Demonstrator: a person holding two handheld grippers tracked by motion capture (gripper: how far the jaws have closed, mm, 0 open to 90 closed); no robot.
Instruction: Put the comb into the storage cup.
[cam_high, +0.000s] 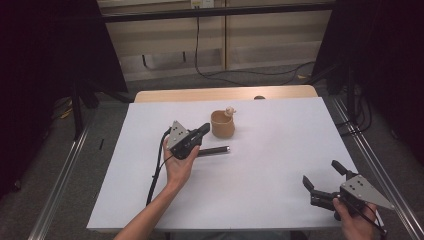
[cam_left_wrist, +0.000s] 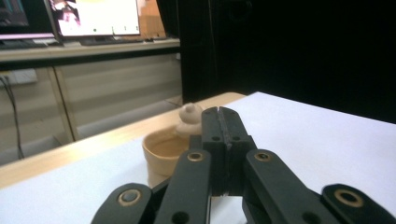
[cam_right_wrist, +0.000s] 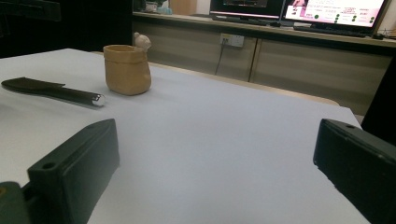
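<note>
A white worktop (cam_high: 270, 150) seen from above, with a strip of bare wood along its far edge. Grey floor surrounds it, with metal rails running along both sides and dark curtains beyond.

The left gripper (cam_high: 204, 130) is held by the person's left hand (cam_high: 179, 167) near the middle of the worktop, pointing toward a tan cup (cam_high: 222, 124) that stands just beyond its tip. Its jaws are pressed together with nothing between them; the left gripper view shows the closed pair in front of the cup (cam_left_wrist: 161, 156). A small pale figurine (cam_high: 230, 111) sits at the cup's far rim. A dark slim tool with a shiny metal end (cam_high: 214, 150) lies flat just beside the left hand, on the near side of the cup.

The right gripper (cam_high: 322, 179) is held by the right hand (cam_high: 356, 222) at the near right corner of the worktop, close to the right edge. Its jaws are spread wide apart, holding nothing.

Between the two grippers the white surface lies open, as does the whole right half up to the far edge.

Monitors glow on a counter in the background of both gripper views; their text is too blurred to read. No labels are legible on any object.
</note>
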